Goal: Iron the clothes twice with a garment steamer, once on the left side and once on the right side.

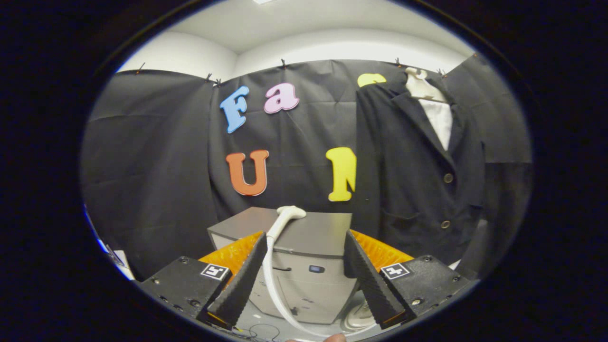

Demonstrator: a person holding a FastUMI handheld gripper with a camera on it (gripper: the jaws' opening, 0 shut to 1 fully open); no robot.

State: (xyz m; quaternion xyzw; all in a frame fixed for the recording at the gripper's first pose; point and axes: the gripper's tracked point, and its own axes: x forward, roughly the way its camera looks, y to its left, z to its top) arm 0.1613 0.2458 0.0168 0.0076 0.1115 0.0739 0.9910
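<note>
A dark jacket (418, 175) over a white shirt (439, 118) hangs on a pale hanger (420, 85) against the booth wall, beyond my fingers and to their right. The white steamer head (289, 214) lies on top of a grey cabinet (308, 232) just ahead, and its white hose (270, 280) curves down the cabinet's front between my fingers. My gripper (304, 247) is open, its fingers spread wide on either side of the cabinet's front, and they hold nothing.
The grey cabinet has a drawer front with a small dark handle (316, 269). Coiled white hose (358, 320) and thin cables (266, 330) lie on the floor at its foot. Black cloth (152, 166) hangs all around.
</note>
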